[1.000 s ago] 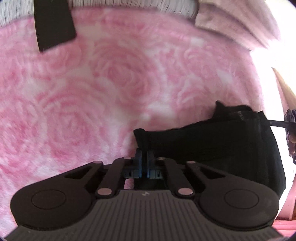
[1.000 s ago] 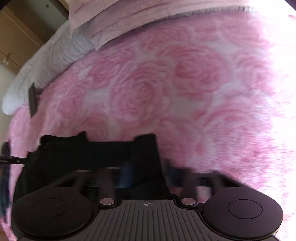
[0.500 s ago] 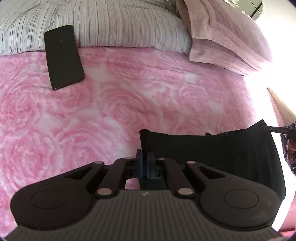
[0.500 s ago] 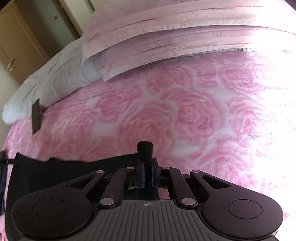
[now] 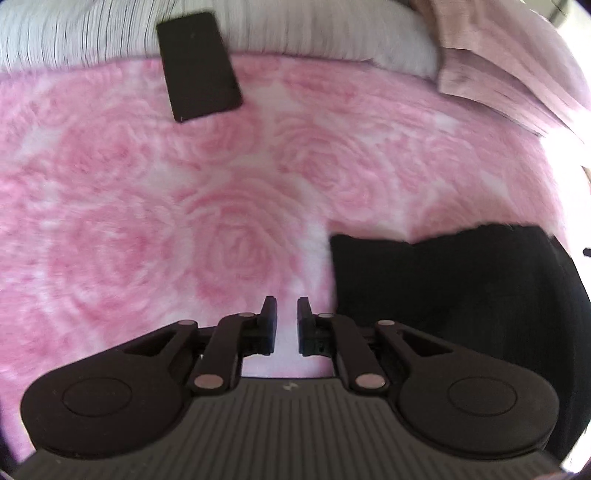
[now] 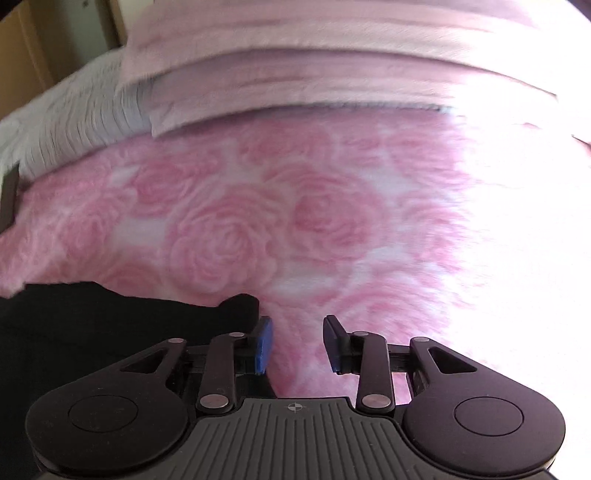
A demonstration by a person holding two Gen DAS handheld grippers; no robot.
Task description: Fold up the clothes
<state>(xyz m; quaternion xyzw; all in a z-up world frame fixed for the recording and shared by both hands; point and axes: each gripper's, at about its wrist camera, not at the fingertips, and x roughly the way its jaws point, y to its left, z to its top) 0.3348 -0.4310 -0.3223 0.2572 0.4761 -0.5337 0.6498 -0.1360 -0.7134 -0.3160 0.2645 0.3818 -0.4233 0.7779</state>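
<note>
My left gripper [image 5: 287, 308] has its two black fingers a narrow gap apart with only blanket showing between them, so it holds nothing; my right gripper [image 6: 297, 332], the one with blue pads, is spread wider and is equally empty. Just to the right of my left fingers lies the black fabric garment [image 5: 454, 291], a dark, roughly rectangular mass resting flat on the pink rose-patterned fleece blanket [image 5: 184, 221], with a small dip along its far edge. From my right wrist the same garment sits low on the left, one corner bunched just beside the blue left pad without being pinched. I judge that both tools are free of the cloth, but I cannot tell whether this lay is a finished fold or one fold among several, since the cloth is too dark to show its layers. If another fold is wanted, I would do it well by taking two corners of one edge at matching depth, lifting both together so the edge stays taut, and laying it squarely on the opposite edge; the fleece looks grippy and may drag the underside into wrinkles. Farther out, a flat black rectangular phone [image 5: 199, 66] lies at the blanket's far edge, against a grey-striped white duvet [image 5: 92, 33], with pale pink pillows [image 6: 332, 55] beyond.
</note>
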